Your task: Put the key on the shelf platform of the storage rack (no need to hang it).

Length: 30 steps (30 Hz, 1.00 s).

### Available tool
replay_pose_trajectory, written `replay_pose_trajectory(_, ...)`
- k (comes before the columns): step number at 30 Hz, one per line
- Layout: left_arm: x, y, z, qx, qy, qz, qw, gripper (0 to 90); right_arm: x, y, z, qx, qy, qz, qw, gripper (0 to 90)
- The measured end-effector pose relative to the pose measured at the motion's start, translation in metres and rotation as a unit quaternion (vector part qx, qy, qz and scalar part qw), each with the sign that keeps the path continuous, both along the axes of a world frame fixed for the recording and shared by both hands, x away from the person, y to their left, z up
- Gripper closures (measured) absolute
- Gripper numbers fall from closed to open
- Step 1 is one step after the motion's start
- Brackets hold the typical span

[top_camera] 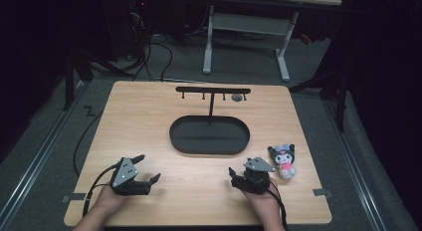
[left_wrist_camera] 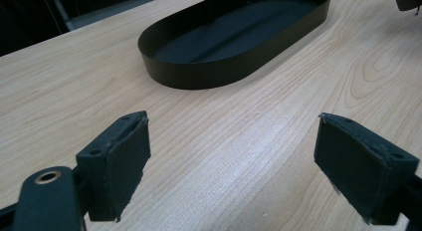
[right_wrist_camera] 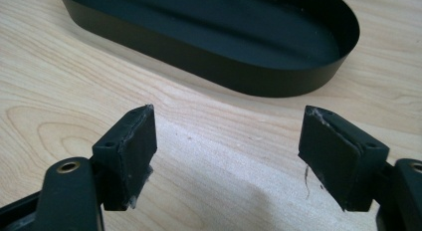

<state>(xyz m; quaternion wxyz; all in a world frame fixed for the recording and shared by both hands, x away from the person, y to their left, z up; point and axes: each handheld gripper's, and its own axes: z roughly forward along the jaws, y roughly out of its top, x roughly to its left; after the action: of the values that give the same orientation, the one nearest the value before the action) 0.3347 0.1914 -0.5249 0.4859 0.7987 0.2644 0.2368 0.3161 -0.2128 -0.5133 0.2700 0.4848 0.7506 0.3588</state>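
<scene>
The small black-and-pink plush doll with long dark ears (top_camera: 282, 160) lies on the light wooden table (top_camera: 149, 116) just beside my right gripper (top_camera: 239, 177), off to its right and a little ahead of it, not touching. It is the thing nearest either tool, so I judge it is what I am here to handle, and nothing has been done with it yet: it is neither picked up nor set anywhere. The black oval metal tray (top_camera: 174, 136), with its thin upright post and hook bar (top_camera: 213, 90), stands ahead of both grippers with nothing lying in it; one small grey round piece (top_camera: 237, 97) hangs from the bar. So the whole job is left, by my reading.

In the right gripper view my jaws stand apart with bare tabletop between the pads (right_wrist_camera: 137, 151); they grasp nothing and touch nothing. My left gripper (top_camera: 149, 171) is also spread wide over bare wood, well apart from the doll, its pads (left_wrist_camera: 119, 161) holding nothing.
</scene>
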Motion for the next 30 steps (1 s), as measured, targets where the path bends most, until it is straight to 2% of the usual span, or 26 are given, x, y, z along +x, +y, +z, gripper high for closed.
replay_pose_trajectory(12,0.0001,-0.0005,0.0001,0.003,0.000,-0.001,1.0000,15.4,-0.0011,-0.0029,0.0003,0.007,0.004,-0.001,1.0000,18.5)
replay_pose_trajectory(17,0.0001,-0.0004,0.0000,0.001,0.000,-0.001,1.0000,15.4,0.0003,0.0014,-0.0024,-0.003,0.011,0.003,0.9999,15.1)
replay_pose_trajectory(22,0.0001,-0.0003,0.0000,0.001,0.000,-0.001,1.0000,15.4,0.0007,0.0024,-0.0028,-0.003,0.015,0.007,0.9999,14.4)
replay_pose_trajectory(26,0.0001,-0.0004,0.0000,0.001,0.001,-0.001,1.0000,15.4,0.0004,0.0020,-0.0024,0.001,0.019,0.006,0.9998,13.0)
replay_pose_trajectory(30,0.0001,-0.0004,0.0000,0.001,0.001,-0.001,1.0000,15.4,0.0012,0.0013,-0.0024,0.015,0.026,0.007,0.9995,10.0)
